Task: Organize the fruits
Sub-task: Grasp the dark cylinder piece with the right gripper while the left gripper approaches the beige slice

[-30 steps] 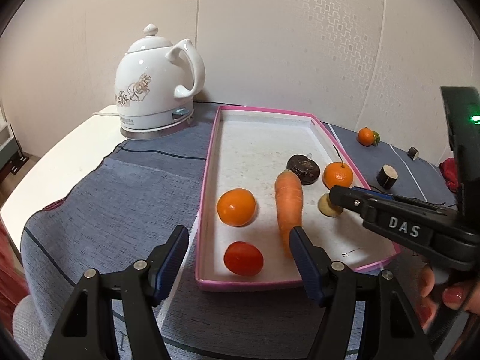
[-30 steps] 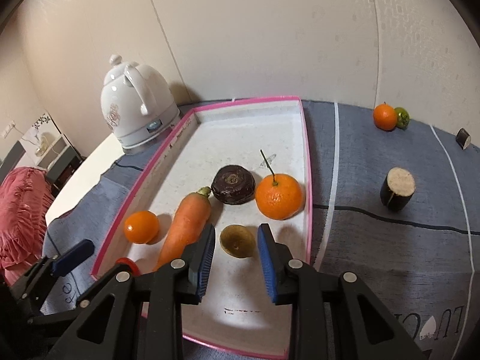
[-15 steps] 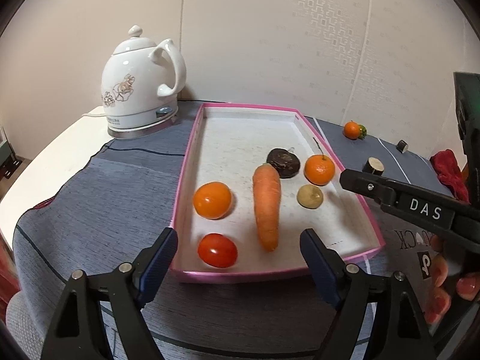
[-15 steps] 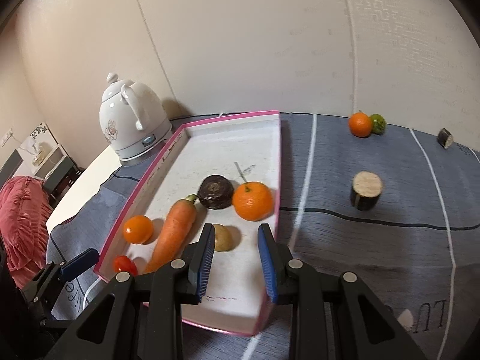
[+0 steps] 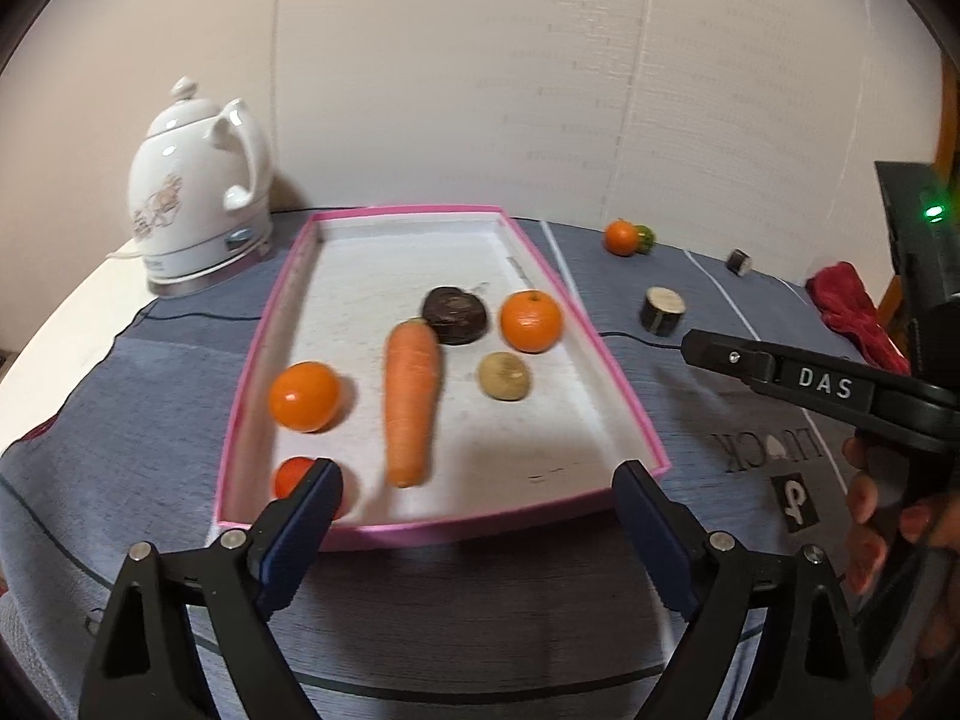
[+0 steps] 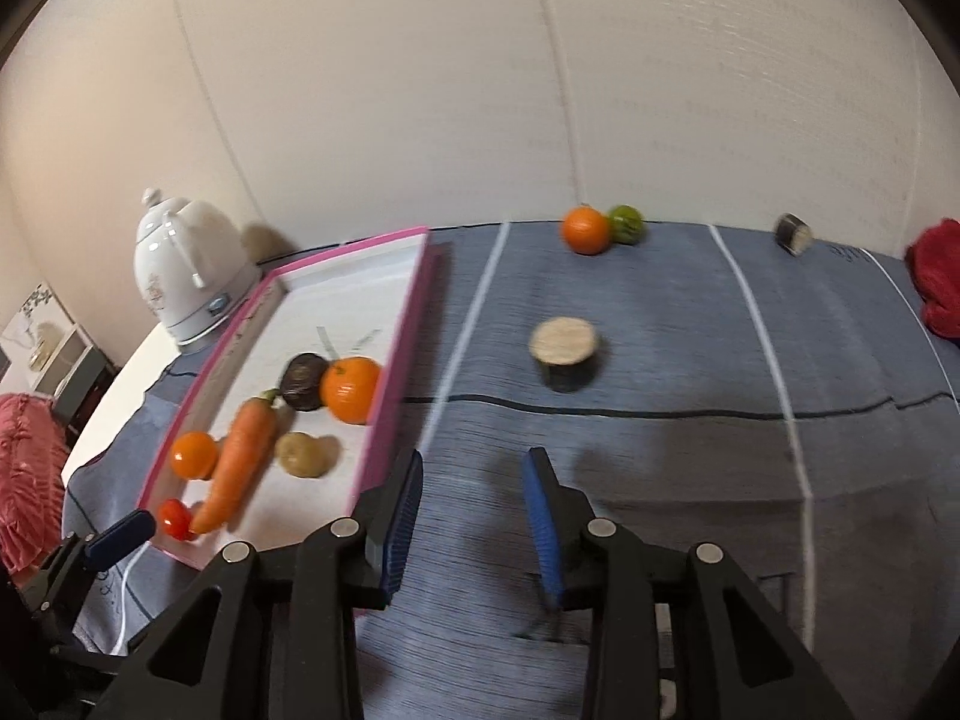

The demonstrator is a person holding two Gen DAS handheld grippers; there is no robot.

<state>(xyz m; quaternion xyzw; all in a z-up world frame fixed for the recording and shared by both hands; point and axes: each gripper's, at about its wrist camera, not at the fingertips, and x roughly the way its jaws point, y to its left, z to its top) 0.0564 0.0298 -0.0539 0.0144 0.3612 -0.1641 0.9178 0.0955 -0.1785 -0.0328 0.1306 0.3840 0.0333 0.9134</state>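
A pink-rimmed white tray (image 5: 624, 396) (image 6: 396, 354) holds a carrot (image 5: 411, 402) (image 6: 240, 468), two oranges (image 5: 531, 321) (image 5: 304, 396), a dark round fruit (image 5: 454, 315), a tan round fruit (image 5: 504, 376) (image 6: 302, 454) and a red tomato (image 5: 288, 474). Outside it on the grey cloth lie an orange (image 6: 585, 230) next to a green fruit (image 6: 626, 223), a dark cut stub (image 6: 564, 354) and a small dark piece (image 6: 793, 233). My left gripper (image 5: 474, 507) is open and empty at the tray's near edge. My right gripper (image 6: 471, 507) is open and empty over the cloth right of the tray.
A white ceramic kettle (image 5: 198, 204) (image 6: 186, 276) stands at the tray's far left corner, its cord on the cloth. A red cloth (image 5: 855, 312) (image 6: 936, 282) lies at the far right. A wall rises behind the table.
My right gripper has drawn back from the tan fruit in the tray and swung right over the cloth. My left gripper has pulled back and shifted right along the tray's near edge.
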